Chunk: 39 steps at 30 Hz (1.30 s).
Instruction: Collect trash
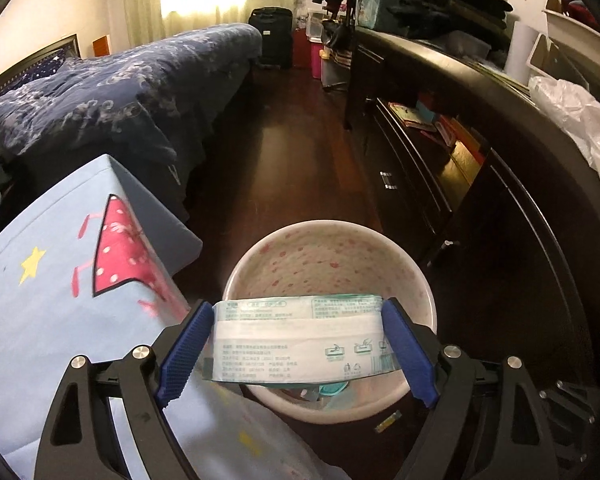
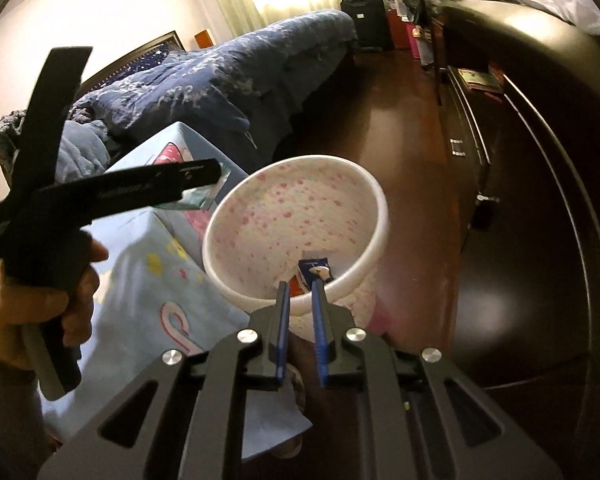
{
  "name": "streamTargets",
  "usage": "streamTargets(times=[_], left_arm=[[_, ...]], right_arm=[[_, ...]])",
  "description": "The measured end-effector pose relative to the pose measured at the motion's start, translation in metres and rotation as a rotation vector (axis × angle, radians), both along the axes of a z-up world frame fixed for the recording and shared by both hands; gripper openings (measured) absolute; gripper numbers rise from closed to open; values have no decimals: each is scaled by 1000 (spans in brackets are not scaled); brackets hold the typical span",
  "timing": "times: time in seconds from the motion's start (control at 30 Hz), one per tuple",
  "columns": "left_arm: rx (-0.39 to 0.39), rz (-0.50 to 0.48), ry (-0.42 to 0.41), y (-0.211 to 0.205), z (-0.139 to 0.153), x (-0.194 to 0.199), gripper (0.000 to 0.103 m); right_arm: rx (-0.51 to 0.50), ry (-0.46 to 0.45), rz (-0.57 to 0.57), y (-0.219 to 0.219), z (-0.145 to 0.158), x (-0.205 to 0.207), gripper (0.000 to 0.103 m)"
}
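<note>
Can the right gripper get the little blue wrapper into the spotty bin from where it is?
Probably yes. The right gripper holds the blue wrapper just over the near rim of the spotty bin, whose mouth is open below, and nothing blocks it. The left gripper, holding a wipes packet, sits off to the side.

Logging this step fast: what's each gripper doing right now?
Left gripper: shut on the wipes packet, over the bin.
Right gripper: shut on a small wrapper.

The bin (image 1: 328,248) mouth lies open from above. The blue-covered box (image 1: 80,280) crowds its left side, nearly touching; the dark dresser (image 1: 520,220) stands near on the right. Beyond, bare floor (image 1: 300,140) runs between bed (image 1: 120,92) and dresser.
</note>
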<state>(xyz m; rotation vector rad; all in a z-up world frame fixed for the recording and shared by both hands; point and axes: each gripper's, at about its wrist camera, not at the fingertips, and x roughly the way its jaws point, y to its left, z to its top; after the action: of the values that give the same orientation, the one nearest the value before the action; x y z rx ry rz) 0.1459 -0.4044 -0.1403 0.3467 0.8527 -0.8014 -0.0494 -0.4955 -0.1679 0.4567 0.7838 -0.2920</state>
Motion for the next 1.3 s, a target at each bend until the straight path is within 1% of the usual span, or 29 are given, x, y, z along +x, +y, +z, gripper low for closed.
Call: streamTargets(times=[0.13, 0.27, 0.33, 0.5, 0.6, 0.67, 0.7, 0.77, 0.8, 0.83, 0.9, 1.0, 1.07, 1.13, 1.17, 1.23, 1.3], left_arm=[[3, -9, -2, -10, -2, 2, 86], [11, -20, -8, -20, -3, 4, 90], [19, -22, -19, -24, -3, 4, 94], [22, -13, -24, -29, -4, 9, 97], [19, -11, -23, -27, -4, 10, 99], [17, -3, -26, -22, -1, 11, 99], [15, 1, -29, -18, 1, 10, 99], [11, 21, -44, -6, 7, 10, 99], [4, 39, -56, 4, 12, 10, 99], [-3, 56, -68, 14, 16, 11, 99], [1, 91, -99, 31, 23, 11, 99], [15, 186, -168, 74, 34, 13, 99], [16, 246, -187, 99, 38, 17, 99], [7, 313, -196, 128, 41, 19, 99], [1, 346, -194, 142, 42, 21, 99], [-6, 398, -186, 168, 43, 23, 99], [-19, 445, -185, 191, 44, 23, 99]], right_arm=[[7, 7, -4, -1, -4, -1, 16], [8, 7, -9, -1, -4, 1, 17], [9, 4, -11, -1, -3, 2, 19], [5, 5, -15, -1, -3, 2, 23], [2, 5, -20, -1, -3, 3, 28], [0, 7, -24, 0, -2, 3, 35], [0, 5, -26, 1, -1, 4, 40], [-1, 2, -30, 2, 0, 4, 47], [-3, -1, -30, 4, 2, 5, 54], [-2, -8, -29, 4, 3, 5, 58], [-3, -22, -23, 8, 7, 7, 62], [-11, -47, -5, 18, 15, 11, 71], [-15, -60, 17, 27, 21, 16, 73], [-19, -77, 46, 40, 27, 22, 77], [-24, -86, 63, 48, 31, 26, 78], [-34, -100, 97, 63, 39, 35, 84], [-43, -124, 144, 85, 50, 47, 86]])
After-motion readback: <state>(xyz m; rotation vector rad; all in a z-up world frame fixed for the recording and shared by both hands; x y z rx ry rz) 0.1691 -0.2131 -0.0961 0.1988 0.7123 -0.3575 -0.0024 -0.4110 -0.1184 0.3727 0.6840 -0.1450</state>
